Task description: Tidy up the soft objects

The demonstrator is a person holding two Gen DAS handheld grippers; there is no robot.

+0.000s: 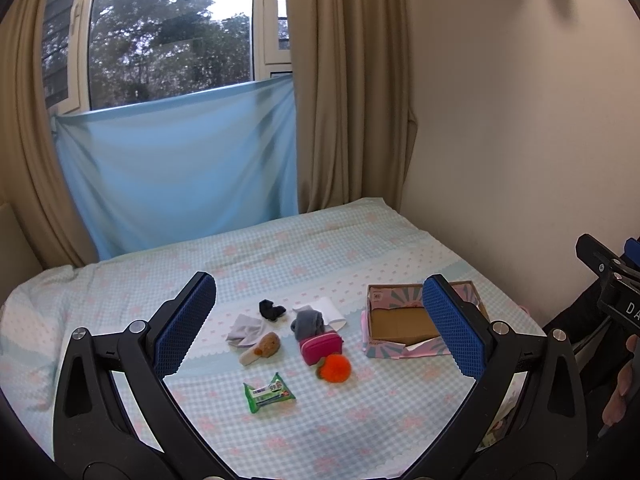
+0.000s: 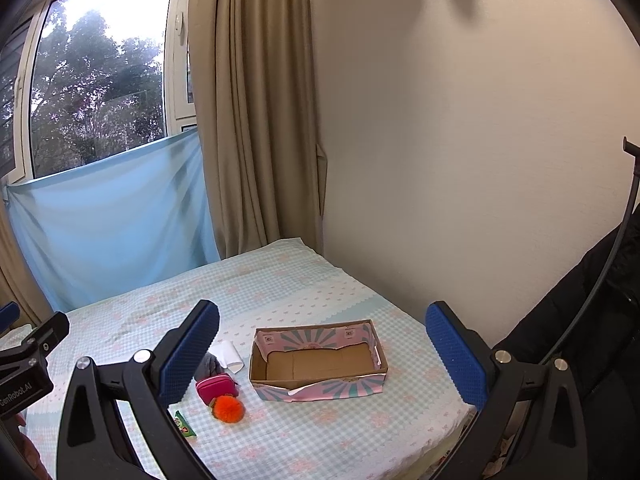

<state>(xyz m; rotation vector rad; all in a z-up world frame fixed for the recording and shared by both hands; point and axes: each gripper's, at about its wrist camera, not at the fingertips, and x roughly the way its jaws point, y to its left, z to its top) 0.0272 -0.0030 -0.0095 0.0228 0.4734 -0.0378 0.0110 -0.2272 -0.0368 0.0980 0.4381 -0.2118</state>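
Note:
Soft items lie in a cluster on the bed: a black sock, a pale grey cloth, a brown plush toy, a grey sock over a white cloth, a pink pouch, an orange pompom and a green wipes pack. To their right stands an open pink-and-teal cardboard box, with nothing in it. My left gripper hangs open above the cluster. My right gripper is open above the box. Neither holds anything.
The bed has a checked pale blue sheet with pink flowers. A cream wall runs along its right side; beige curtains and a blue cloth over the window are behind. A person's dark sleeve is at the right.

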